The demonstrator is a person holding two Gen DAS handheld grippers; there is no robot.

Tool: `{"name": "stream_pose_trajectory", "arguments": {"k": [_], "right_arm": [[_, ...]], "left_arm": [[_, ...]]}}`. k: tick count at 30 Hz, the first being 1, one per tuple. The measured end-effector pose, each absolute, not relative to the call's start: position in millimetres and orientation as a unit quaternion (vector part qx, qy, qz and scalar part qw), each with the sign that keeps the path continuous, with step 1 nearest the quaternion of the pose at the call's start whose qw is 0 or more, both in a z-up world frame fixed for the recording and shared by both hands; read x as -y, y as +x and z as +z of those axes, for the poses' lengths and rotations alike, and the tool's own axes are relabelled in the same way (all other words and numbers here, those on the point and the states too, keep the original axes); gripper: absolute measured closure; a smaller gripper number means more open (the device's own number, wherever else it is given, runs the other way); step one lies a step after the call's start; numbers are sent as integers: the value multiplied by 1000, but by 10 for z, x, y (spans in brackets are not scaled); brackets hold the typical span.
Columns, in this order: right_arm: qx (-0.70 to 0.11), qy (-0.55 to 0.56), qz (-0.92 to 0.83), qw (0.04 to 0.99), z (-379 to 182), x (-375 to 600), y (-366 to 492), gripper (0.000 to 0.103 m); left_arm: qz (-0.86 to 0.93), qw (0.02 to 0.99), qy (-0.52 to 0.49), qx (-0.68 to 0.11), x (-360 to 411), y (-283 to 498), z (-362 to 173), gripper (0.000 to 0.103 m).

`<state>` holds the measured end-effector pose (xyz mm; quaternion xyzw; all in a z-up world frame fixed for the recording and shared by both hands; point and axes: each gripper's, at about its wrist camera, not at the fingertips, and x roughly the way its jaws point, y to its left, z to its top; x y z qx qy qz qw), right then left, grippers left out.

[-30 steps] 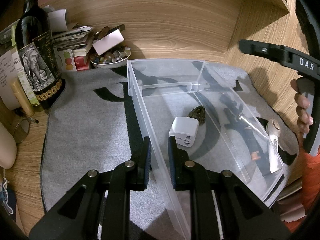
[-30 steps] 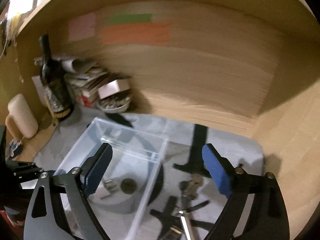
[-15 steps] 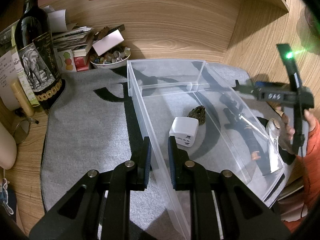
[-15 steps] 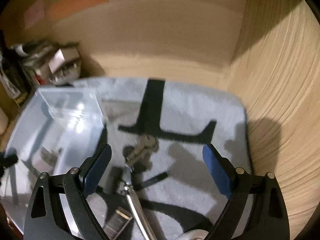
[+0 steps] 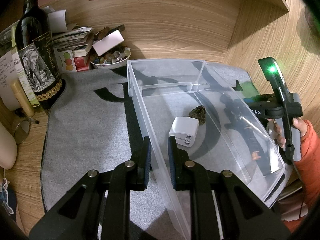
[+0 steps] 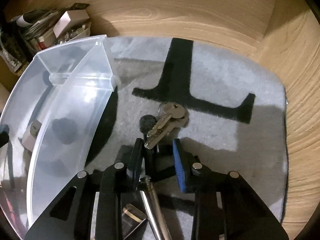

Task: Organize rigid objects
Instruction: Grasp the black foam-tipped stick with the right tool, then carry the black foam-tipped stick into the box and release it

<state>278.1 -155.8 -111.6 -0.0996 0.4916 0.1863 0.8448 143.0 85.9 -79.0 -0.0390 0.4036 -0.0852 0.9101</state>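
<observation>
My left gripper is shut on the near left wall of the clear plastic bin. A white plug adapter and a dark knobbly lump lie inside the bin. Right of the bin, on the grey mat, my right gripper points down with its jaws closing. A black tool with a round knob fills the gap between the pads. A bunch of keys lies across it, the key tips reaching between the fingertips. A hand in an orange sleeve holds that gripper.
A wine bottle, stacked papers and a bowl of stones crowd the back left corner. Wooden walls close the back and right. A metal rod and a small dark piece lie under my right gripper. A grey mat covers the desk.
My right gripper has come down toward the mat and tilted downward. Its jaws went from wide apart to narrow around the black tool by the keys. The left gripper and bin stayed still.
</observation>
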Motion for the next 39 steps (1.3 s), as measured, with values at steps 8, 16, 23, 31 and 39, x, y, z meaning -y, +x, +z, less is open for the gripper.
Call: {"name": "stream_pose_trajectory", "arguments": {"k": [8, 16, 23, 31, 39], "right_arm": [[-463, -102, 190, 860, -988, 1583, 2630, 77], [-407, -103, 200, 885, -604, 1584, 2438, 77], [-358, -99, 215, 903, -268, 1468, 2299, 76], [-321, -98, 246, 909, -33, 1235, 2148, 76], [-310, -108, 283, 901, -24, 905, 2072, 76]], "left_arm": [[-85, 910, -39, -404, -860, 1429, -790, 87], [-83, 910, -37, -404, -865, 1436, -780, 87], [-83, 910, -37, -404, -867, 1435, -780, 87], [-83, 910, -36, -404, -857, 1431, -780, 87], [-82, 911, -36, -404, -848, 1425, -779, 87]]}}
